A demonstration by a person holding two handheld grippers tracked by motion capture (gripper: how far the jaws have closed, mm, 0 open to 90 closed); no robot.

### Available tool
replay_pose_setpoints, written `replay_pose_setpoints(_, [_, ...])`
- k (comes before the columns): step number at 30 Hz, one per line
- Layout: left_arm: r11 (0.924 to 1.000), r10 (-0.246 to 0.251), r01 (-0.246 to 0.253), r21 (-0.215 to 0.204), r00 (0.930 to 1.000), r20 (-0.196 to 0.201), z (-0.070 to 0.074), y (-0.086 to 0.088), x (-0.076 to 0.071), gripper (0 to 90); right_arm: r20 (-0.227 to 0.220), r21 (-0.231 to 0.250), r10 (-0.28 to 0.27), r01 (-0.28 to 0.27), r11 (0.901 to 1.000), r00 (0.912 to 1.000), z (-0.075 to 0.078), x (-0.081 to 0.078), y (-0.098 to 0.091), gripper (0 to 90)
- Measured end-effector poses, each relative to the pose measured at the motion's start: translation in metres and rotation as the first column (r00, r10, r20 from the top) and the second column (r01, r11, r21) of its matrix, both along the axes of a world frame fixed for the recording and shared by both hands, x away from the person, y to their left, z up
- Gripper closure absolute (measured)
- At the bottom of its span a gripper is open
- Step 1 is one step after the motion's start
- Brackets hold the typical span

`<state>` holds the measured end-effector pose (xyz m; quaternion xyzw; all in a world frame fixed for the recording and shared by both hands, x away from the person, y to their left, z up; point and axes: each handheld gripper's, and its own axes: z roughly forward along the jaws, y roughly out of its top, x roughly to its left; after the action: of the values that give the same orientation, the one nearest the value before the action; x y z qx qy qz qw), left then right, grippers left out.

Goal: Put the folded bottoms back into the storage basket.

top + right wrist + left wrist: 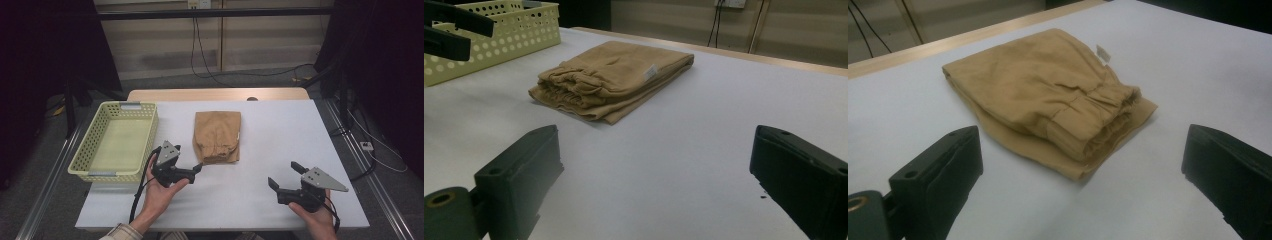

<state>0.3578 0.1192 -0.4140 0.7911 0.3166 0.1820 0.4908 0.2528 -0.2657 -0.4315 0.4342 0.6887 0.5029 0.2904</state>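
Note:
A folded tan garment (217, 136) with an elastic waistband lies flat near the middle of the white table (280, 130). My left gripper (192, 170) is held just in front of its near left corner, apart from it. In the left gripper view its jaws stand wide open (1082, 150) with the garment (1048, 95) beyond them. My right gripper (285, 175) hovers at the front right, well clear of the cloth. Its jaws are also wide open (656, 145), and the garment (614, 77) lies farther off.
A pale yellow perforated basket (92, 145) with nothing in it stands at the table's left side, also seen as a basket (499, 40) in the right gripper view. Cables hang behind the table's far wooden edge (215, 94). Bare white surface lies right of the garment.

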Motion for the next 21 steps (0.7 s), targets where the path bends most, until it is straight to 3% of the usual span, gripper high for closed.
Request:
replay_pose_setpoints(8, [0.9999,0.004,-0.004,-0.016,0.9998,-0.019,0.006,-0.004,0.013,3.8,-0.001,0.002,0.0,0.0,1.0,1.0,0.0,0.0,0.0,6.6])
replay_pose_setpoints(12, [0.999,-0.004,0.001,-0.044,0.9988,-0.049,0.013,-0.008,0.022,4.2,0.0,0.006,-0.002,0.002,1.0,1.0,0.0,-0.001,0.0,6.6])
replay_pose_setpoints(15, [0.9992,0.003,-0.004,-0.04,0.9996,-0.03,0.019,-0.01,0.024,4.2,0.0,0.005,-0.002,0.002,1.0,1.0,0.0,-0.001,0.0,6.5])
replay_pose_setpoints(21, [0.9992,0.009,-0.011,-0.038,0.9993,-0.037,0.024,-0.017,0.037,4.3,-0.001,0.006,0.0,0.0,1.0,1.0,0.0,-0.001,-0.001,6.5])
